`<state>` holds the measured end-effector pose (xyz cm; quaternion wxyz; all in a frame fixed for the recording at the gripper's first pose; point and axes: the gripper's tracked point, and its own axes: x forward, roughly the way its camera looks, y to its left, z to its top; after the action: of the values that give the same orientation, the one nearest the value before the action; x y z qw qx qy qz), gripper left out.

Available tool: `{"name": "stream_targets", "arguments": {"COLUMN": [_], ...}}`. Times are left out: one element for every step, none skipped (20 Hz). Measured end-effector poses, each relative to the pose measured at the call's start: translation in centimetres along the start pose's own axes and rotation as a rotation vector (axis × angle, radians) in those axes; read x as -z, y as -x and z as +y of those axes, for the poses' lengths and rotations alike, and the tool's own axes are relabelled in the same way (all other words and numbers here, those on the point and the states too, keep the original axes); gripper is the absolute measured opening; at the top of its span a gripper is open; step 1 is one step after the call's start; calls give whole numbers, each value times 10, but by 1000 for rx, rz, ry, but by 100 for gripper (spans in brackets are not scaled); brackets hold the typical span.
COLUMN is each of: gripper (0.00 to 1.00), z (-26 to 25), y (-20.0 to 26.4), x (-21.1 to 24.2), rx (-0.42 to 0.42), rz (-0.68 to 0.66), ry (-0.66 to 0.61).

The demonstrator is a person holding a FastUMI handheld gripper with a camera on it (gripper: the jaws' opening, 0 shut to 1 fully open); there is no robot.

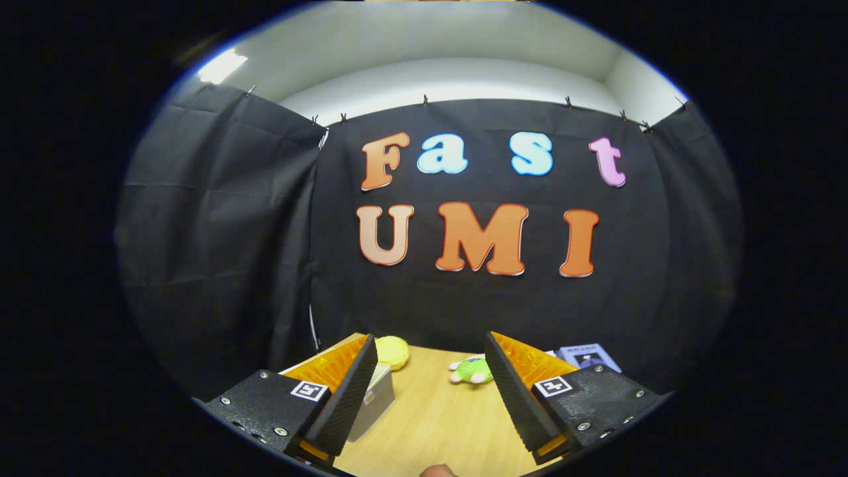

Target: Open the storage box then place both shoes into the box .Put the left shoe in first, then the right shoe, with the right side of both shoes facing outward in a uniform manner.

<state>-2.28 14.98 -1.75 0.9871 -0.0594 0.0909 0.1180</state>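
Your tongs [430, 391] stand wide apart with nothing between them, held level above the table [437, 424] and aimed at the cloth wall rather than down at the work. The box [373, 397], a pale grey one, sits low at about 8 o'clock from the gap between the fingers, its near corner tucked behind the left finger [348, 397]; whether its lid is up or down you cannot tell from here. No shoes are to be made out ahead of you. Beyond the fingers, at 11 o'clock, lies a yellow plush [392, 351]; at 1 o'clock a green plush [473, 370], just off the right finger [520, 397]; further right, at 2 o'clock, a blue book [588, 356] lies flat. The relation that counts: the box is left of and below your line of aim, so any move toward it means tipping the tongs down and swinging them left.
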Motion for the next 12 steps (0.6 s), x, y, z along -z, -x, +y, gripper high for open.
{"name": "stream_targets", "arguments": {"gripper": [98,98,98,98,98,98,98,97,97,97,97,98], "z": [-8,-13,-18,-26,-37,-48,-56,-65,-73,-81,-91,-100], "y": [10,20,30,37,43,50,55,59,62,63,67,69], "x": [-5,-9,-13,-14,-15,-16,-16,-14,-14,-15,-15,-15], "rx": [9,12,11,14,26,38,53,64,72,80,93,104], "rz": [-27,-50,-70,-92,-113,-129,-139,-146,-153,-157,-162,-162], "ry": [14,20,25,31,35,41,45,51,54,55,49,39]}}
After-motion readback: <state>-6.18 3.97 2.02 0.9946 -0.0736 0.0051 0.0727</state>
